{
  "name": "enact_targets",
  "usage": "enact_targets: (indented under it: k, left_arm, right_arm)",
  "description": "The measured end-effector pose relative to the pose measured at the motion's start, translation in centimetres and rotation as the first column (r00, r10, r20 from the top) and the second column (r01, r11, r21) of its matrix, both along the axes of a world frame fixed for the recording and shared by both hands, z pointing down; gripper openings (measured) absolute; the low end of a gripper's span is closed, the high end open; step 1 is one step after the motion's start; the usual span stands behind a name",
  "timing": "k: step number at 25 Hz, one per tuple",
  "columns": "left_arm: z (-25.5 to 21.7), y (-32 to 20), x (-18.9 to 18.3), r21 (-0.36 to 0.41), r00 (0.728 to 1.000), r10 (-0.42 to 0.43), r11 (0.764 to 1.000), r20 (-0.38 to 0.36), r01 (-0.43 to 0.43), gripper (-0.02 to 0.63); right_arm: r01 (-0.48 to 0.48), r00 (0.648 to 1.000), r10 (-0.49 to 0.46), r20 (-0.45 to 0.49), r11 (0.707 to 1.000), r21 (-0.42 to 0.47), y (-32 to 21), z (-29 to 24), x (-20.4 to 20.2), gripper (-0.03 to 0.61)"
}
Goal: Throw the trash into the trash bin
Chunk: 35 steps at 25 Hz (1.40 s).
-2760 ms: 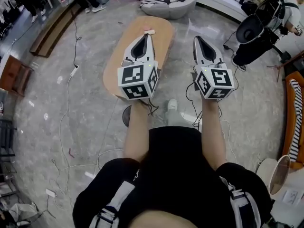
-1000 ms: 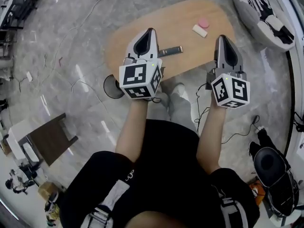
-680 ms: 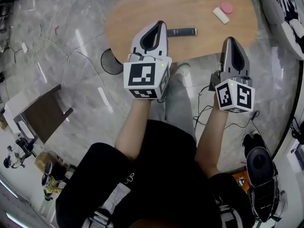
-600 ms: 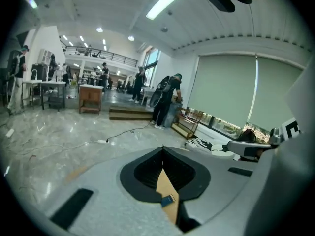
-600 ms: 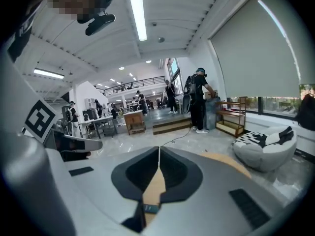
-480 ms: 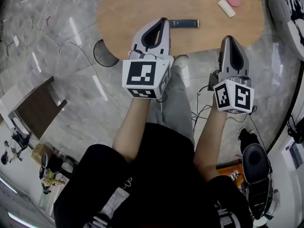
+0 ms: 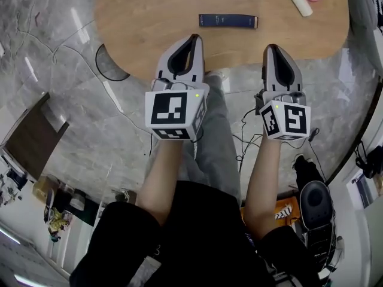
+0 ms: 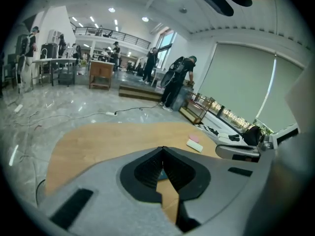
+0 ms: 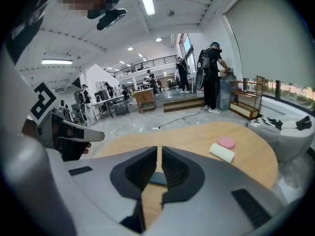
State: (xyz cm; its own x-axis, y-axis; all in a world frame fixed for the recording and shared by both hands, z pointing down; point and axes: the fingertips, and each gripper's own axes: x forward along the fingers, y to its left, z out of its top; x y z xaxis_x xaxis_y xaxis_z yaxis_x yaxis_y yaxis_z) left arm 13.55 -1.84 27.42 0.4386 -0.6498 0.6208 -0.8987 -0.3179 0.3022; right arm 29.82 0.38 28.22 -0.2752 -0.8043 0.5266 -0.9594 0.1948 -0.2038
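The left claw and right claw are hovering clenched and empty at the near edge of the worktop, where the dark bar is lying crosswise just ahead between them, slightly nearer the left claw, on the side of what looks like the bin.

Oval wooden table, grey marble floor — black cables trailing; dark brown stool
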Motion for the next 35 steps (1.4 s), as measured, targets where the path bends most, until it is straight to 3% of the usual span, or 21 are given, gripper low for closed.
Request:
enact_targets:
  k: [4,5,6,7,8,12,15,18,21,23,25,32,33,34,35]
  left_arm:
    - [3.2,1.4,-0.4,-0.048,0.999,-0.041,0.998,-0.014,0.040,0.002]
    - [4.1,1.8,-0.3,-0.065,0.998,-0.053,0.997,-0.020,0.052,0.002]
    - [5.1,2.4,-0.1,-0.085,0.998,-0.061,0.995,-0.027,0.059,0.002]
    - [5.9,3.1,0.2,-0.107,0.997,-0.065,0.992,-0.034,0.061,0.002]
    - [6.5,3.8,0.5,-0.125,0.997,-0.063,0.990,-0.039,0.058,0.002]
    - [7.9,5.4,-0.1,-0.162,0.997,-0.070,0.985,-0.038,0.063,0.002]
    - [8.9,5.7,-1.4,-0.174,0.995,-0.093,0.981,-0.024,0.087,0.002]
    - [9.3,5.8,-2.5,-0.177,0.993,-0.119,0.978,-0.020,0.113,0.002]
    - [9.5,6.1,-2.9,-0.182,0.992,-0.123,0.976,-0.018,0.118,0.002]
    - [9.6,6.3,-3.1,-0.185,0.992,-0.122,0.976,-0.017,0.117,0.002]
    - [9.8,6.8,-3.2,-0.189,0.992,-0.122,0.975,-0.015,0.117,0.002]
    - [10.0,7.3,-3.8,-0.192,0.993,-0.118,0.975,-0.016,0.113,0.002]
    - [10.0,7.4,-4.0,-0.192,0.993,-0.121,0.975,-0.016,0.115,0.002]
    - [10.0,7.4,-4.1,-0.192,0.992,-0.123,0.974,-0.017,0.118,0.002]
    - [10.0,7.4,-4.3,-0.191,0.992,-0.125,0.974,-0.017,0.120,0.002]
  right_arm:
    - [0.096,0.995,-0.097,-0.016,0.993,-0.067,0.9,4.6,-0.5,0.018]
    - [0.132,0.990,-0.136,-0.039,0.987,-0.089,0.9,5.8,-0.8,0.051]
    - [0.177,0.981,-0.185,-0.062,0.978,-0.113,0.9,7.1,-1.1,0.151]
    - [0.228,0.967,-0.241,-0.084,0.964,-0.137,0.8,8.2,-1.5,0.201]
    - [0.281,0.948,-0.300,-0.110,0.946,-0.160,0.7,9.3,-1.9,0.207]
    - [0.464,0.819,-0.516,-0.252,0.853,-0.240,-0.7,12.4,-3.4,0.216]
    - [0.535,0.724,-0.608,-0.325,0.793,-0.291,-2.0,14.5,-3.6,0.218]
    - [0.586,0.652,-0.680,-0.334,0.732,-0.347,-2.7,16.9,-3.2,0.222]
    - [0.643,0.554,-0.768,-0.320,0.639,-0.421,-2.2,19.0,-2.9,0.236]
    - [0.668,0.499,-0.804,-0.322,0.594,-0.449,-2.0,19.8,-2.9,0.238]
    - [0.678,0.475,-0.814,-0.335,0.581,-0.450,-2.2,20.1,-2.9,0.239]
    - [0.675,0.458,-0.821,-0.340,0.570,-0.468,-2.9,21.1,-2.4,0.238]
    - [0.666,0.463,-0.815,-0.348,0.579,-0.470,-2.9,21.1,-2.3,0.223]
    - [0.652,0.474,-0.803,-0.361,0.596,-0.469,-3.0,20.9,-2.2,0.086]
    - [0.639,0.494,-0.789,-0.364,0.614,-0.463,-3.0,20.7,-2.2,0.084]
